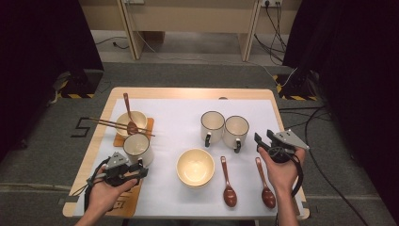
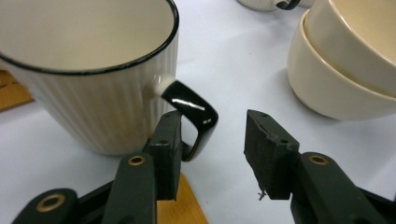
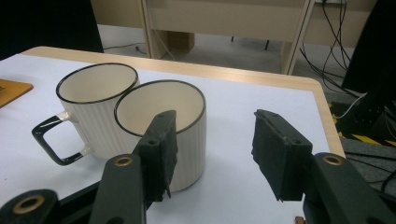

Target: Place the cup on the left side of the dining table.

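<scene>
Two hands come in at the bottom of the high view. At the left, the left gripper (image 1: 139, 170) sits just by a ribbed cream mug with a black rim (image 1: 138, 148), near the wooden tray (image 1: 148, 126). At the right, the right gripper (image 1: 264, 138) waits beside two more cream mugs (image 1: 224, 129).

Up close, the left gripper view shows what the high view hides: the mug's shiny black handle (image 2: 193, 116) sits between the jaws, which stand apart and pinch nothing. A round cream bowl (image 2: 341, 65) is near; a bad grab could tip the mug into it.

Apart too stand the jaws in the right gripper view, holding nothing.
</scene>
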